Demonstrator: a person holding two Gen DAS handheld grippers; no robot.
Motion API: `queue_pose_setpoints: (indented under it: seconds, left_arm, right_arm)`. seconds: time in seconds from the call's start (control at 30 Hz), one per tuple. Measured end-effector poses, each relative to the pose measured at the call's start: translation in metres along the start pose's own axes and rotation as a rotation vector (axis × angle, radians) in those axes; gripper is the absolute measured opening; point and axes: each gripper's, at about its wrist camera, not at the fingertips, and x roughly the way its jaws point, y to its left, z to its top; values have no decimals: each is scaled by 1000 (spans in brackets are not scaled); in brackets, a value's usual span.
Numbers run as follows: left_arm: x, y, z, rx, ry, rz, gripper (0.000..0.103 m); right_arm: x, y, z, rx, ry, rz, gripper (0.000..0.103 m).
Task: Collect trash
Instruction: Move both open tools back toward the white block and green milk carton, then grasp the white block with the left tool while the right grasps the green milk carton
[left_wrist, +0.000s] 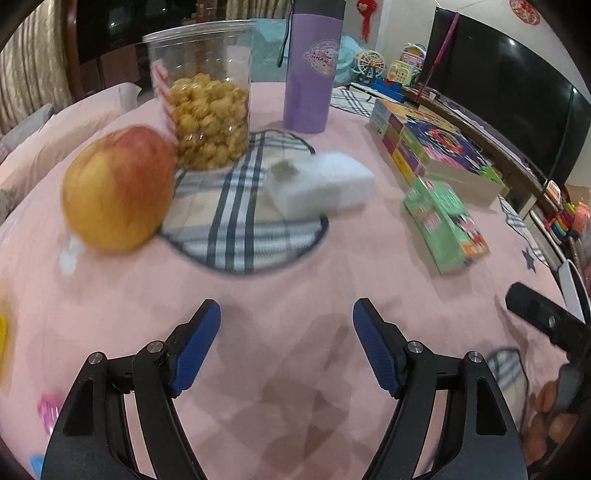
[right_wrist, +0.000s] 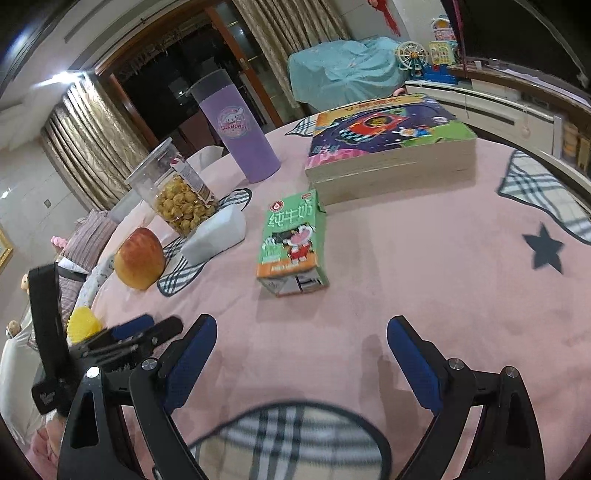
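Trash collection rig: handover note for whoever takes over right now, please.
Left tool: open, empty, hovering over the pink tablecloth.
Right tool: open, empty, pointed at the green milk carton.
Likely trash: the carton, lying flat in front of the book stack; possibly the white block on the plaid patch beside the snack jar.
Apple and purple bottle look like keepers.
Done: nothing picked up. No bin in view.
Left: grasp the carton, then judge the white block.

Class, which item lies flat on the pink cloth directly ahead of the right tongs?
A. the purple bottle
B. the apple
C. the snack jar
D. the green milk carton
D: the green milk carton lies on its side straight ahead of the open right tongs.
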Motion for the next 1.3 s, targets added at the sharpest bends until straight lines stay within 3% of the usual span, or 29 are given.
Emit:
queue_pose_setpoints:
  seconds: [0.1,0.23,0.4,0.5,0.57,0.6,0.63,0.73,0.87,1.03,1.3]
  left_arm:
    - [12,1,16,25,7,15,77]
    - [25,1,36,71,8,36,88]
    - [36,-2,52,118,8,46,89]
    - [45,-6,58,140,16,46,90]
    - [50,-10,60,162,8,59,90]
    - [51,-13,59,170,4,53,90]
    - [53,-14,60,176,4,46,88]
    - [56,-20,58,174,22,-14,53]
    - [48,-27,54,137,22,13,44]
    - [19,-40,32,71,35,-72,42]
    - [-36,-101,-32,116,36,-191,42]
  right_arm:
    - [11,2,7,-16,8,2,94]
    - [27,6,18,-35,16,-2,94]
    - [40,6,29,-38,29,10,93]
    - [48,4,33,-42,47,-5,82]
    - [52,1,34,-39,67,-23,61]
    - [52,0,35,-38,68,-25,57]
    - [51,-3,34,-35,67,-21,53]
    - [43,-8,33,-26,62,-17,52]
    - [28,-19,28,0,58,-8,52]
    - [-1,-35,16,27,50,-10,52]
    - [-61,-61,-18,49,17,-29,52]
